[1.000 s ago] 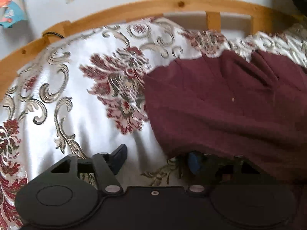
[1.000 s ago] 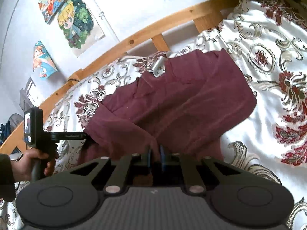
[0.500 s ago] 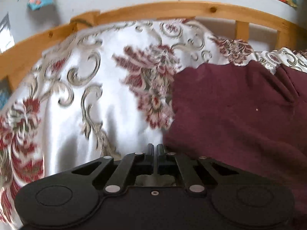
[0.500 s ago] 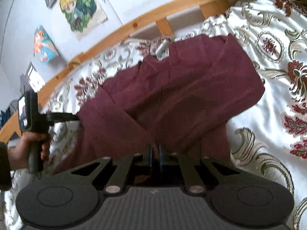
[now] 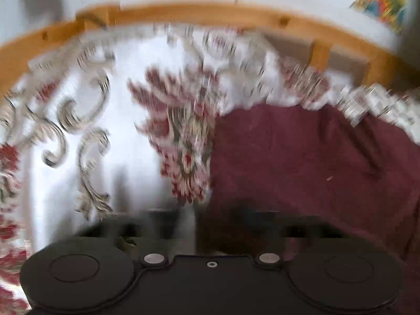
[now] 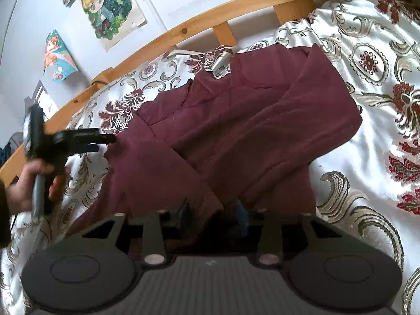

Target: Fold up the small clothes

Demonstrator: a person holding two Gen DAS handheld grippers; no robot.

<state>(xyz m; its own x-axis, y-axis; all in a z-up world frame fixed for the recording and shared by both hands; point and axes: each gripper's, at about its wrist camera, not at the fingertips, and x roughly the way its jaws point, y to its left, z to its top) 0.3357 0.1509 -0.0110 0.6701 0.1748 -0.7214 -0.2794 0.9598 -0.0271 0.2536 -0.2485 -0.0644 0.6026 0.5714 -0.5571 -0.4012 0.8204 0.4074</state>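
A maroon garment (image 6: 249, 131) lies partly folded on a floral satin bedspread (image 6: 380, 105); it also shows in the blurred left wrist view (image 5: 302, 162). My right gripper (image 6: 214, 215) is open, its fingers apart over the garment's near edge, with cloth between them. My left gripper (image 5: 210, 225) is heavily blurred at the garment's left edge; its fingers seem spread. In the right wrist view the left gripper (image 6: 105, 139) touches the garment's left corner, held by a hand.
A wooden bed rail (image 6: 210, 18) curves along the far side, with posters (image 6: 110, 8) on the wall behind. A small silver object (image 6: 221, 61) lies by the garment's far edge. Bedspread extends to the right of the garment.
My right gripper has opened from shut on the cloth's near edge. My left gripper, shut half a second ago, seems to have opened and is moving fast. The garment's near-left flap now lies folded over.
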